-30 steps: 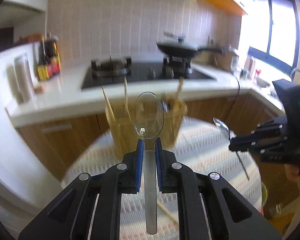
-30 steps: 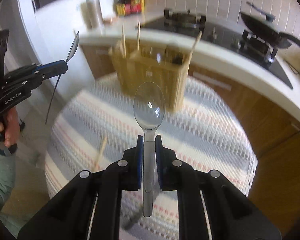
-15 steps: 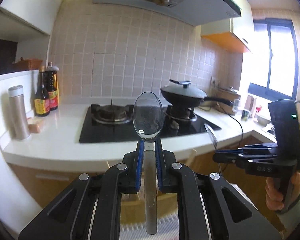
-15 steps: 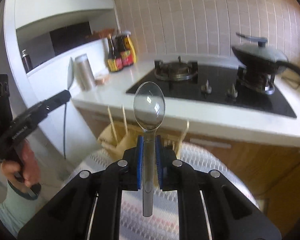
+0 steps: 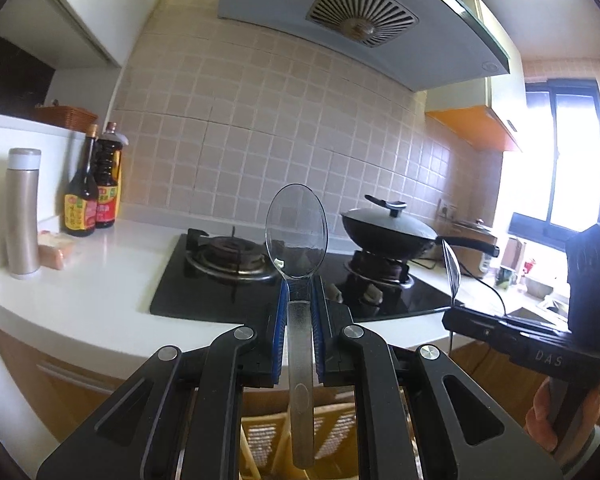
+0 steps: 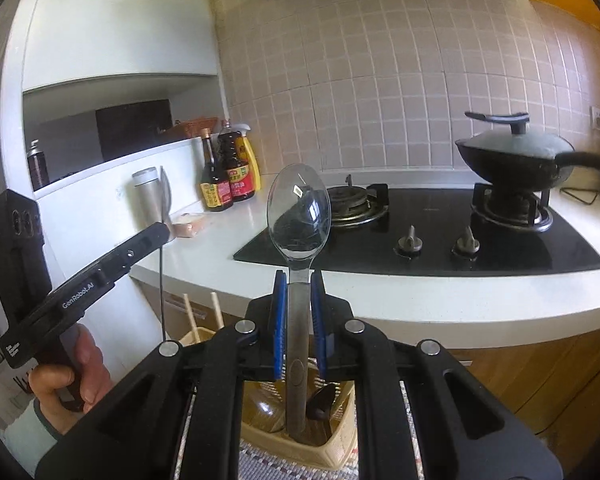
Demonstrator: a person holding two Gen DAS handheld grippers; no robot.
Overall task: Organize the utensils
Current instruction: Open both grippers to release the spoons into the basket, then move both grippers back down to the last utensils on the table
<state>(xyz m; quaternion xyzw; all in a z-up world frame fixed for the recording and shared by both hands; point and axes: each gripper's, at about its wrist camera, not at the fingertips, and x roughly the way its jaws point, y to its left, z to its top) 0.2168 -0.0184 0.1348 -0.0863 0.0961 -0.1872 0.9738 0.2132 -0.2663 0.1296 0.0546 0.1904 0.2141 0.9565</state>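
My left gripper (image 5: 299,292) is shut on the handle of a metal spoon (image 5: 296,232), whose bowl stands up in front of the stove. My right gripper (image 6: 299,280) is likewise shut on a second metal spoon (image 6: 299,212), bowl up. Each gripper shows in the other's view: the right one (image 5: 450,314) at the right edge, the left one (image 6: 162,228) at the left, both held by a hand. A woven utensil basket (image 6: 260,444) sits just below both grippers, with chopsticks (image 6: 188,312) and a dark spoon (image 6: 320,400) in it.
Behind the basket runs a white counter (image 5: 100,304) with a black gas hob (image 6: 440,240), a lidded wok (image 6: 516,156), sauce bottles (image 5: 92,196) and a steel flask (image 5: 22,212). A range hood (image 5: 360,20) hangs above. A striped cloth (image 6: 260,464) lies under the basket.
Both grippers have tilted upward while keeping their spoons. The striped table and basket have dropped to the bottom of both views, and the counter, wall and hood now fill them.
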